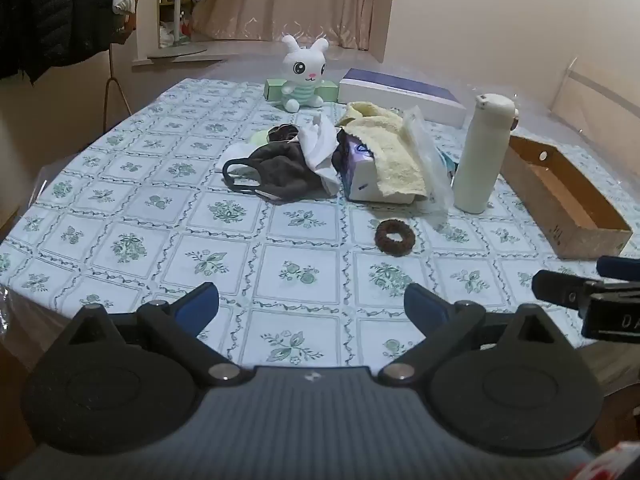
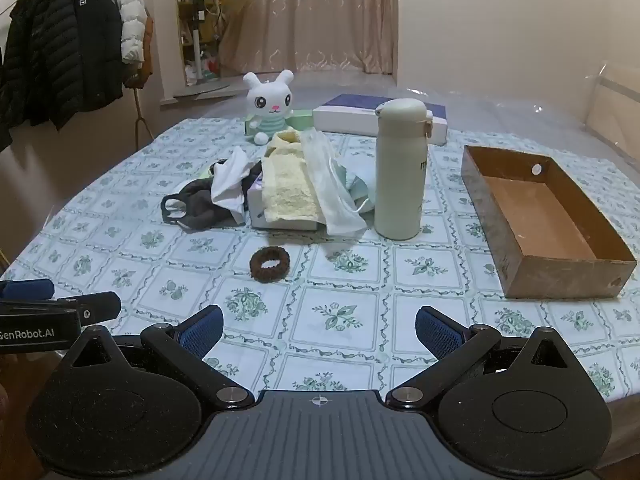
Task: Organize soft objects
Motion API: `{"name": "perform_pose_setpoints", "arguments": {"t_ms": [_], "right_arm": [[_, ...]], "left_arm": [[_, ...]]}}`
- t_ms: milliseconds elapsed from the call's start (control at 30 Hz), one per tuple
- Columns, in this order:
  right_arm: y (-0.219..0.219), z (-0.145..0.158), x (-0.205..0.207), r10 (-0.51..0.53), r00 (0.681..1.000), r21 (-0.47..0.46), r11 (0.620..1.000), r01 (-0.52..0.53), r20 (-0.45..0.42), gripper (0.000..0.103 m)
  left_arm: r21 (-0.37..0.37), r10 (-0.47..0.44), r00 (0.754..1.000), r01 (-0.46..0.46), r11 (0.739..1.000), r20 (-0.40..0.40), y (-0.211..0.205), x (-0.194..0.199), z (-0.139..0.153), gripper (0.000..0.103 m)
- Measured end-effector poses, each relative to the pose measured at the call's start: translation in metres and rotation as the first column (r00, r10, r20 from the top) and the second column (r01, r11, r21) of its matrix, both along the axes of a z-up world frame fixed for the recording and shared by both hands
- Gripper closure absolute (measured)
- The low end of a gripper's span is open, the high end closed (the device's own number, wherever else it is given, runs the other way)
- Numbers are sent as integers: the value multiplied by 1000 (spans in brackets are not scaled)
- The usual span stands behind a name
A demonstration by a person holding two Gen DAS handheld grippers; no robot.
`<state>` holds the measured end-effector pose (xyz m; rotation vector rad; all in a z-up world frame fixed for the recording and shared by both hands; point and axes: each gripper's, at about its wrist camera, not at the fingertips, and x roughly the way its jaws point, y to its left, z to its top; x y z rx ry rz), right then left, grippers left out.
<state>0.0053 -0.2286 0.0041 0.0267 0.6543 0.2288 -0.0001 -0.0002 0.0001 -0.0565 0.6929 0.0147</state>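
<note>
**Pre-grasp: both grippers idle, soft pile untouched**

Left wrist view: left gripper [image 1: 311,306] hovers over the near edge of the worktop [image 1: 132,200], fingers spread wide, nothing between them. Brown scrunchie [image 1: 395,237] lies alone, just ahead and slightly right. Beyond it, the pile: dark face mask [image 1: 276,174] on the left, white cloth [image 1: 320,148] over it, cream towel [image 1: 384,148] draped on a tissue pack [image 1: 360,180], clear plastic bag [image 1: 426,160] on the right side. White flask [image 1: 480,156] stands upright just right of the pile. Plush rabbit [image 1: 304,74] sits at the far edge. Right gripper's tip shows at the right border.

Right wrist view: right gripper [image 2: 318,330] also released, empty, over the near edge. Cardboard box [image 2: 496,216] on the right looks empty, well apart from the pile; the flask stands between them. Scrunchie is nearest the fingers, ahead-left.

Judgement: no item sorted yet, the first pick is in hand. Likely box is the destination. Easiest next move: descend on the scrunchie, pinch one side of the ring, carry it right past the flask without tipping it.
</note>
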Motion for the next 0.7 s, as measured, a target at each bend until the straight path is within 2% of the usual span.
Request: {"name": "perform_pose_setpoints", "arguments": {"t_ms": [133, 167, 267, 700], "right_arm": [[1, 0, 0, 1, 1000, -3, 1000, -1, -4, 1], [1, 0, 0, 1, 1000, -3, 1000, -1, -5, 1], [0, 0, -1, 0, 1000, 0, 1000, 0, 2, 1], [0, 1, 0, 0, 1000, -2, 1000, 0, 4, 1]], "left_arm": [[-4, -4, 1000, 4, 1000, -19, -6, 3, 0, 5], [-36, -5, 1000, 5, 999, -9, -2, 2, 2, 5], [-51, -3, 1000, 3, 999, -4, 1, 0, 1, 5], [-42, -1, 1000, 1, 999, 1, 0, -2, -1, 5]]}}
